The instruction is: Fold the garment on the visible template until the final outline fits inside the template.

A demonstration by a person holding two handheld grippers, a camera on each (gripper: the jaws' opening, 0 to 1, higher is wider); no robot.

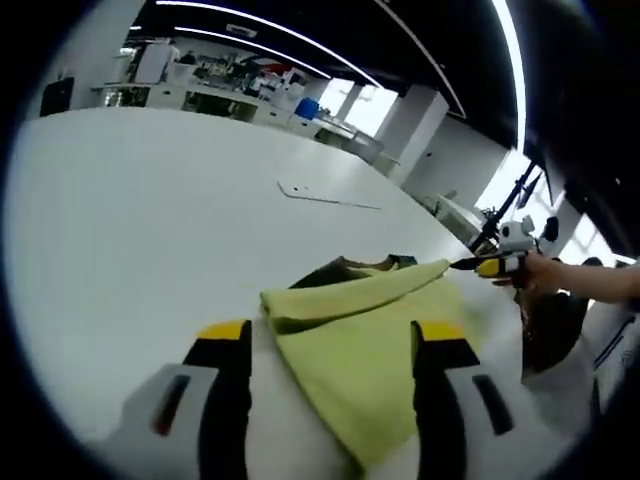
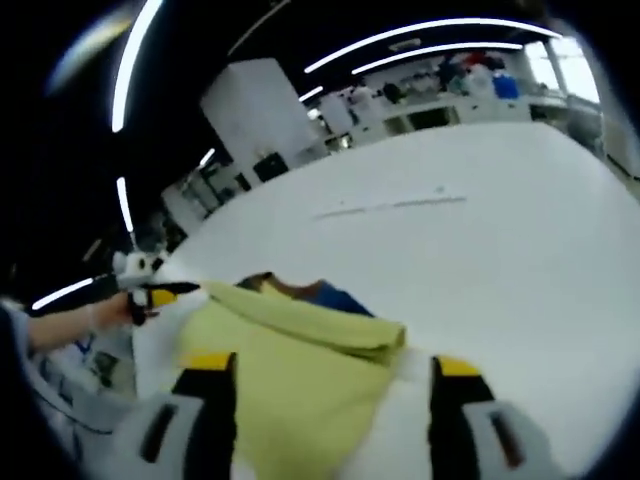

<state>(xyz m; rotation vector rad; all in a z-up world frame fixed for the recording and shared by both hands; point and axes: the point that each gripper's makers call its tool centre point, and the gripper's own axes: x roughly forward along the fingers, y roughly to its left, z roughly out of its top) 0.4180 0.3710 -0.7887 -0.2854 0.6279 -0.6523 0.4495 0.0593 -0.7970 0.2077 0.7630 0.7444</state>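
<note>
In the left gripper view, the left gripper has its 2 yellow-tipped black jaws standing wide apart near the bottom, and the yellow-green garment lies between them on the white table, its folded edge running across just above the jaw tips, with a dark collar area at its far side. At the right, the right gripper comes in, held by a hand, its yellow tip pinched on the garment's far corner. In the right gripper view, the right gripper shows 2 jaws spread wide, so whether it holds the cloth I cannot tell. The garment lies between them on the table, blue lining peeking behind. At the left, the left gripper touches the garment's edge.
</note>
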